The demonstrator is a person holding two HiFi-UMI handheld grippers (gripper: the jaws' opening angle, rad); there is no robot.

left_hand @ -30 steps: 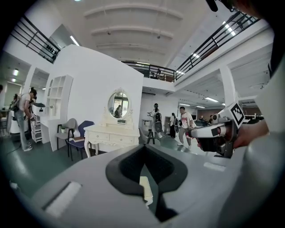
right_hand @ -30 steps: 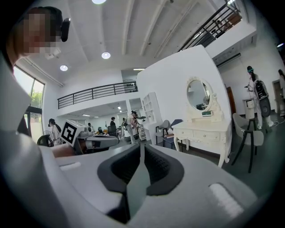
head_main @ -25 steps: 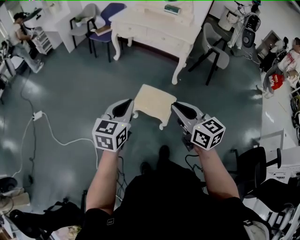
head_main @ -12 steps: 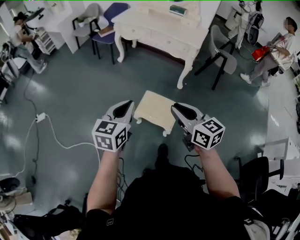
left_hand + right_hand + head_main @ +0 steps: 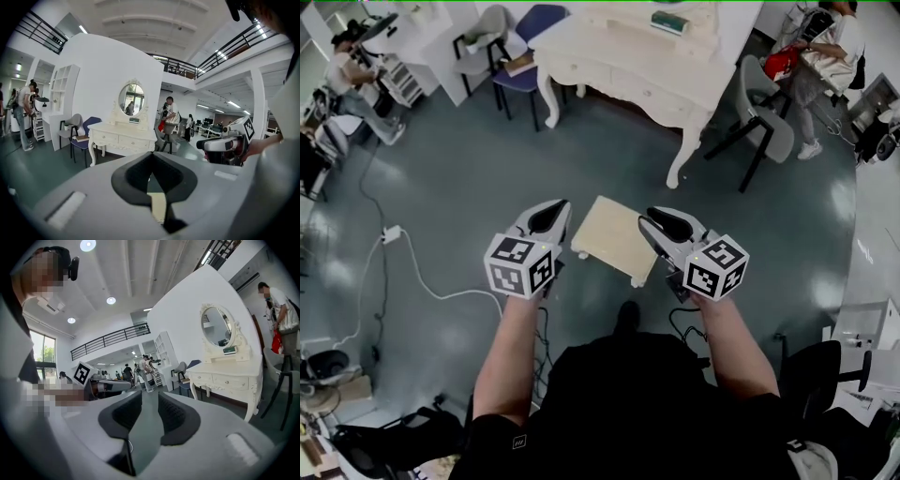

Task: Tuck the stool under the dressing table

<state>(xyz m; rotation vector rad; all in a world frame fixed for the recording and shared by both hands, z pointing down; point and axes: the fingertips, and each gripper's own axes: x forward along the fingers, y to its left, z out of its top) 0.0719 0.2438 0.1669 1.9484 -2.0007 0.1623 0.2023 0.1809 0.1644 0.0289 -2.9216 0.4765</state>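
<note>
The cream stool [image 5: 614,236] stands on the grey floor, short of the white dressing table [image 5: 628,58] with its oval mirror [image 5: 131,98]. My left gripper [image 5: 555,210] is level with the stool's left edge. It is shut with nothing in it, and a strip of the stool [image 5: 158,208] shows below its closed pads. My right gripper [image 5: 656,219] is by the stool's right edge. Its jaws are opening, and only floor shows between its pads [image 5: 173,416]. Whether either gripper touches the stool is unclear.
A blue chair [image 5: 523,58] and a grey chair [image 5: 478,37] stand left of the dressing table, another grey chair [image 5: 764,117] to its right. A white cable with a power strip [image 5: 391,234] lies on the floor at the left. People stand at the far left and the back right.
Both grippers have moved forward along the stool's sides, so the stool now sits farther back between them. The person at the right has walked toward the back.
</note>
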